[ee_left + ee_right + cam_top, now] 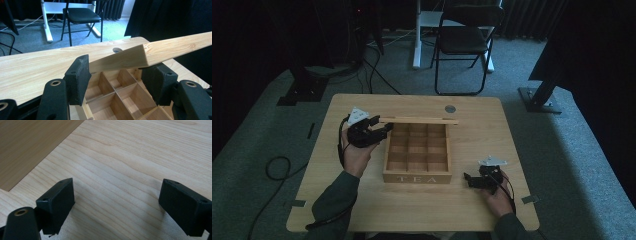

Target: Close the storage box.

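A: Where is the light wooden tea box with nine square compartments (pixel 417 152)?

B: In the middle of the pale wooden table (pixel 472 212), the word TEA on its near wall. Its flat wooden lid (pixel 419 120) stands raised along the box's far edge.

A: And the left gripper (pixel 382 129)?

B: At the box's far left corner. In the left gripper view its black jaws stand apart on either side of the lid's corner (pixel 140 56); whether they press the wood I cannot tell.

A: The right gripper (pixel 468 180)?

B: Just right of the box's near right corner, low over the table. Its jaws are spread wide with bare table between them.
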`<state>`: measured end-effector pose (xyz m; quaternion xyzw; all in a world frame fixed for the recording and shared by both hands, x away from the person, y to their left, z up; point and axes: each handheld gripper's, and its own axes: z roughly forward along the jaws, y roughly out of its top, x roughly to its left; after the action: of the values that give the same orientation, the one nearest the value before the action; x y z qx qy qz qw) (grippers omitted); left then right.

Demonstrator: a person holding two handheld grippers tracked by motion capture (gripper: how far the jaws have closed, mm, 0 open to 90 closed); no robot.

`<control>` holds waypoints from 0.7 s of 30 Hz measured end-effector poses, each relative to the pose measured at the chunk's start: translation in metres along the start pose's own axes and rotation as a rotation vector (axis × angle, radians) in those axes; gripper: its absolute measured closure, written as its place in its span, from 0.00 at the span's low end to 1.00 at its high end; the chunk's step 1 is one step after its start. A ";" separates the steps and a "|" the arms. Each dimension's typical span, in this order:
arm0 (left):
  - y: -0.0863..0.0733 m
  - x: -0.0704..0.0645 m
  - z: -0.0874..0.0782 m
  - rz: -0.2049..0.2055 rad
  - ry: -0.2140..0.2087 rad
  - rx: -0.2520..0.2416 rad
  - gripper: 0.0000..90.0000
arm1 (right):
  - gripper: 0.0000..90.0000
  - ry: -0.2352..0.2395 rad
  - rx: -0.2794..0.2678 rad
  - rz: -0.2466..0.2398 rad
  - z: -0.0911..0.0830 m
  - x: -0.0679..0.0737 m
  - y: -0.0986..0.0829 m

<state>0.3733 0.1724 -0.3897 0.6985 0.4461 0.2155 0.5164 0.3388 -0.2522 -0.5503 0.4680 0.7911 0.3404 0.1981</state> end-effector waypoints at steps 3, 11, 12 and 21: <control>-0.002 -0.001 0.000 0.003 -0.001 0.001 0.44 | 0.14 0.000 0.000 0.000 0.000 0.000 0.000; -0.006 -0.003 -0.001 0.007 0.005 0.002 0.44 | 0.14 0.001 0.001 -0.001 0.000 0.000 0.000; -0.007 -0.003 -0.002 0.004 0.005 0.003 0.44 | 0.14 0.001 0.001 0.000 0.000 0.000 0.000; -0.020 -0.006 -0.005 -0.005 -0.008 0.017 0.43 | 0.14 0.000 0.000 -0.001 0.000 0.000 0.000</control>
<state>0.3585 0.1707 -0.4054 0.7027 0.4475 0.2075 0.5128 0.3389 -0.2522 -0.5503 0.4677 0.7912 0.3406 0.1984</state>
